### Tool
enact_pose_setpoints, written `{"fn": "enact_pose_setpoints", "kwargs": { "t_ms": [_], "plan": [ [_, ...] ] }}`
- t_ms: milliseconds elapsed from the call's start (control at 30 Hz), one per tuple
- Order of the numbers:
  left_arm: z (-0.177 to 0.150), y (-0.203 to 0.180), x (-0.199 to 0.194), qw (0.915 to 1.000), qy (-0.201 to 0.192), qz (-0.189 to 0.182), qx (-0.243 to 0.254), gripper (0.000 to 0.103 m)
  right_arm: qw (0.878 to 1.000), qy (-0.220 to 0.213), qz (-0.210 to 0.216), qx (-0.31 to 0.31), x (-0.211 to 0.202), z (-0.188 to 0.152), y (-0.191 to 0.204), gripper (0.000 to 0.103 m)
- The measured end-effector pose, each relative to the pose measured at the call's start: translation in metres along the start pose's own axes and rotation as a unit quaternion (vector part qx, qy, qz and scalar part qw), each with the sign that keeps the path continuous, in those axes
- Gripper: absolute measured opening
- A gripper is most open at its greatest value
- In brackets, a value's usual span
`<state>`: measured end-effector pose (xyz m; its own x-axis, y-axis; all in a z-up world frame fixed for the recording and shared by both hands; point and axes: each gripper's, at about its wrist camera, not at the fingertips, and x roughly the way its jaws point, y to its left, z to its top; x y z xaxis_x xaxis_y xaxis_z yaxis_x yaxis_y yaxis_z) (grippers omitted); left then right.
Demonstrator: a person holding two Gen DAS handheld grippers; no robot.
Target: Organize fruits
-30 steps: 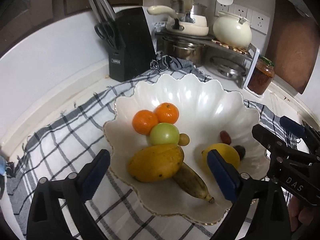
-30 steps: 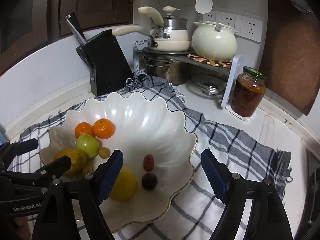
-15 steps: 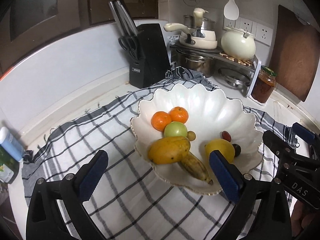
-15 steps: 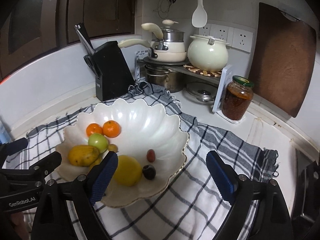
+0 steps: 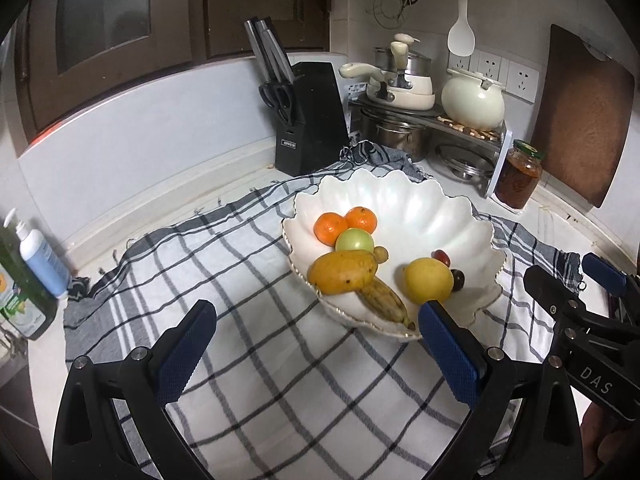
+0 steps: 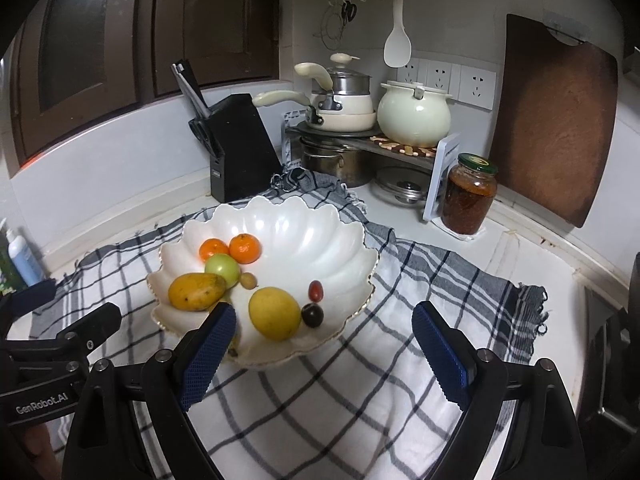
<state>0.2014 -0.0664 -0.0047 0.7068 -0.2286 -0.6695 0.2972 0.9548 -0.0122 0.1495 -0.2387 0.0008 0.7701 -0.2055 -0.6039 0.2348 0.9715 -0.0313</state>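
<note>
A white scalloped bowl (image 5: 404, 200) (image 6: 320, 236) sits on a checked cloth. It holds two oranges (image 5: 345, 224) (image 6: 231, 249), a green apple (image 5: 354, 241) (image 6: 222, 266), a mango (image 5: 343, 272) (image 6: 196, 291), a banana (image 5: 384, 299), a yellow round fruit (image 5: 427, 281) (image 6: 274, 313), a red grape (image 6: 315, 290) and a dark plum (image 6: 312, 315). My left gripper (image 5: 316, 340) is open and empty, above the cloth in front of the bowl. My right gripper (image 6: 324, 340) is open and empty, over the bowl's near right rim.
A black knife block (image 5: 310, 120) (image 6: 240, 148), stacked pots on a rack (image 5: 404, 92) (image 6: 340, 108), a cream pot (image 6: 414, 114), a jar (image 5: 518, 176) (image 6: 470, 200) and a wooden board (image 6: 556, 120) stand behind. Soap bottles (image 5: 28, 268) stand at the left.
Both grippers have pulled back and up from the bowl, which now looks smaller and farther. Both stay open and empty. The fruits have not moved.
</note>
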Motion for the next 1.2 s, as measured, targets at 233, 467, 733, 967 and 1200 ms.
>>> {"fn": "enact_pose_setpoints", "kwargs": {
  "t_ms": [233, 467, 733, 967, 1200],
  "plan": [
    [-0.015, -0.003, -0.019, 1.0, -0.002, -0.001, -0.005, 0.103, 1.0, 0.001, 0.007, 0.001, -0.017, -0.012, -0.003, 0.09],
    [-0.028, -0.004, -0.033, 1.0, -0.006, -0.001, -0.008, 0.103, 1.0, 0.002, 0.017, 0.0, -0.031, -0.025, -0.005, 0.09],
    [-0.045, -0.001, -0.052, 0.9998, -0.012, 0.006, -0.016, 0.103, 1.0, -0.002, 0.029, -0.008, -0.048, -0.037, -0.001, 0.09],
    [-0.059, 0.0, -0.064, 0.9997, -0.016, 0.007, -0.019, 0.103, 0.999, -0.005, 0.035, -0.011, -0.061, -0.049, 0.001, 0.09],
    [-0.068, -0.001, -0.073, 0.9997, -0.018, 0.003, -0.014, 0.103, 0.999, -0.009, 0.035, -0.004, -0.071, -0.06, 0.001, 0.09]
  ]
}}
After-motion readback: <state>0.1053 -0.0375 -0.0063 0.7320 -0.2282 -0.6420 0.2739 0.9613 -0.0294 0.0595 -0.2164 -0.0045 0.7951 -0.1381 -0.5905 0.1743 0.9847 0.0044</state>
